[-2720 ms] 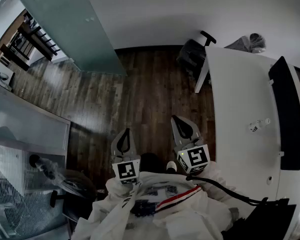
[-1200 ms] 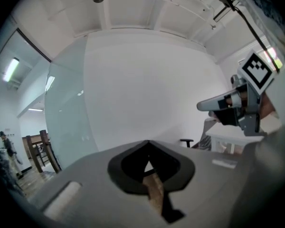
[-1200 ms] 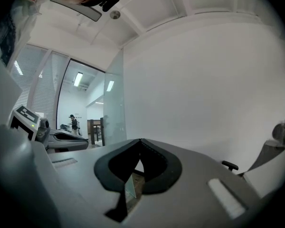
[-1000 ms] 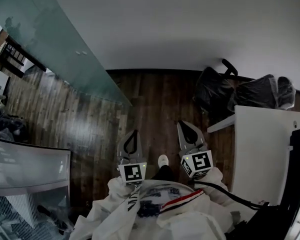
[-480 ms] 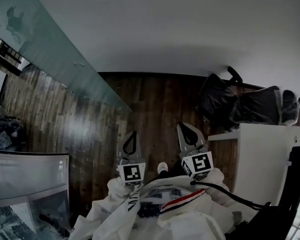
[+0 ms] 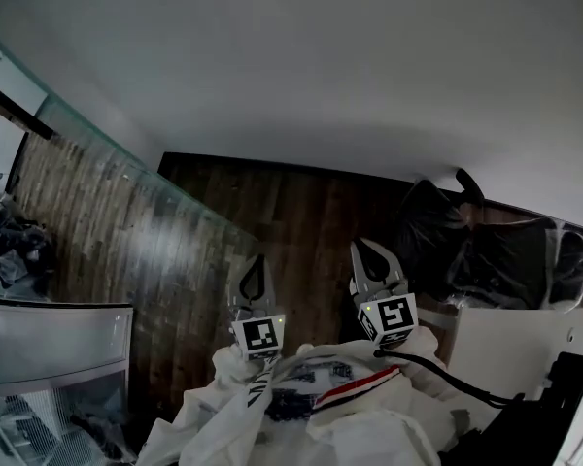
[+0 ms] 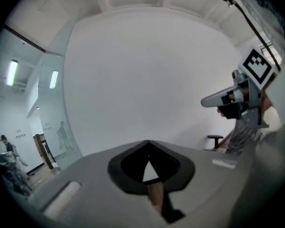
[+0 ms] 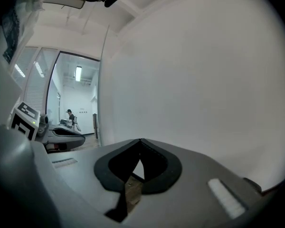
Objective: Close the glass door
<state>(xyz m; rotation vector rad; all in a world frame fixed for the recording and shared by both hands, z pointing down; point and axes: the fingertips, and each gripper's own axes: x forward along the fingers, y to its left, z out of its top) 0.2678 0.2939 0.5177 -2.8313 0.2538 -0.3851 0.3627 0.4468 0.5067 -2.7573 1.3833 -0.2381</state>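
Pointing at the wall: left gripper and right gripper, both pinched together and empty. Glass door is at frame left, untouched. Swinging over blind could clip its edge.

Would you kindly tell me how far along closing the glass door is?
Done: nothing visible; the glass door looks open, angled away from the white wall. In hand: nothing; the left gripper and right gripper are shut, empty, clear of the door. Left: reach the door and swing it closed.
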